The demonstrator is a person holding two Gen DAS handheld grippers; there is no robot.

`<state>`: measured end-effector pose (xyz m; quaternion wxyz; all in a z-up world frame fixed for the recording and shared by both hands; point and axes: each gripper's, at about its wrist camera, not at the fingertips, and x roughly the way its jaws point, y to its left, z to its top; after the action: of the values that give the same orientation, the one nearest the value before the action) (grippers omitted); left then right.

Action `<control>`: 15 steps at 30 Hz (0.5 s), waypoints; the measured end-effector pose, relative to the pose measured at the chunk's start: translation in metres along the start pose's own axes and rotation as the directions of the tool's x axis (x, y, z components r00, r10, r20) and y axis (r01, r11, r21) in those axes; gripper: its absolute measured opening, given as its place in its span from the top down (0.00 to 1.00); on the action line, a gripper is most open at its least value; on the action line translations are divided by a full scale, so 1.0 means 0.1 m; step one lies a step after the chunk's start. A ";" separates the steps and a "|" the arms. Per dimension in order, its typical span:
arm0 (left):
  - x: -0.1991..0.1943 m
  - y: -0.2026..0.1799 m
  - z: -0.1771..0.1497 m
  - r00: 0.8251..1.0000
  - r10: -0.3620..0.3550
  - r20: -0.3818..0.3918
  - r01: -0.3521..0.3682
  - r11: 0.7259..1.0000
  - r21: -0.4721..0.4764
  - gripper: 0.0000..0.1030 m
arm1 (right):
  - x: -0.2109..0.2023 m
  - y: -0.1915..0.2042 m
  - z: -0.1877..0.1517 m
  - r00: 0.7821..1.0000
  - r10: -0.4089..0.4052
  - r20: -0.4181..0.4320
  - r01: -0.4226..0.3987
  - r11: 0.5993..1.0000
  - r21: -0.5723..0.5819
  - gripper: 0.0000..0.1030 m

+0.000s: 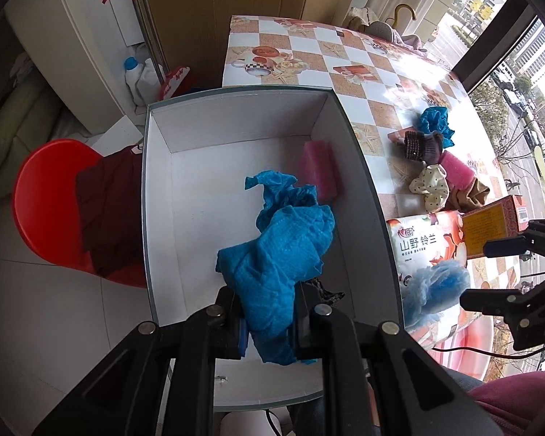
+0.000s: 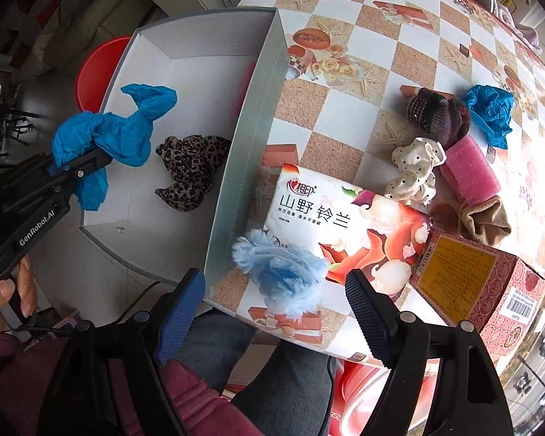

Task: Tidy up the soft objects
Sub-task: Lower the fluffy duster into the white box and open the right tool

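Left tool point(image 1: 269, 321): clamped on blue cloth point(image 1: 279, 254) over box point(image 1: 156, 218). Right tool point(image 2: 274, 309): spread wide above fluffy blue item point(image 2: 279, 269) at worktop point(image 2: 345, 109) edge.

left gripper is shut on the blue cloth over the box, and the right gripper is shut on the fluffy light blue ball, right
Not quite. The left gripper is shut on the blue cloth over the box, but the right gripper is open: in the right wrist view its jaws stand wide on either side of the fluffy light blue ball, which lies on the table at the box's outer wall, not gripped.
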<state>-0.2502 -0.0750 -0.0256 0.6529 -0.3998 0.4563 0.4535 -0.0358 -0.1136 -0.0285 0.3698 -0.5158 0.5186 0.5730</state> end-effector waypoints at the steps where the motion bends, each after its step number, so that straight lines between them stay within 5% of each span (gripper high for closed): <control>1: 0.01 0.00 -0.01 1.000 0.000 -0.007 0.000 1.000 0.003 0.83 | 0.07 -0.02 -0.05 1.000 -0.002 -0.005 0.002 1.000 -0.006 0.22; 8: 0.07 -0.09 -0.02 0.998 0.023 -0.053 -0.020 0.998 0.058 0.82 | 0.64 -0.17 -0.17 0.997 0.069 -0.023 -0.067 0.993 0.094 0.25; 11: 0.09 -0.12 -0.03 0.997 0.036 -0.067 -0.031 0.996 0.081 0.82 | 0.81 -0.24 -0.19 0.992 0.119 -0.037 -0.112 0.981 0.156 0.69; 15: 0.08 -0.10 -0.03 0.997 0.043 -0.061 -0.037 0.996 0.084 0.82 | 0.63 -0.32 -0.26 0.993 0.119 0.023 -0.121 0.975 0.189 0.70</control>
<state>-0.2396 -0.0792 -0.0331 0.6451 -0.3772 0.5029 0.4345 -0.0117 -0.1398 -0.0954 0.3849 -0.4426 0.5989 0.5452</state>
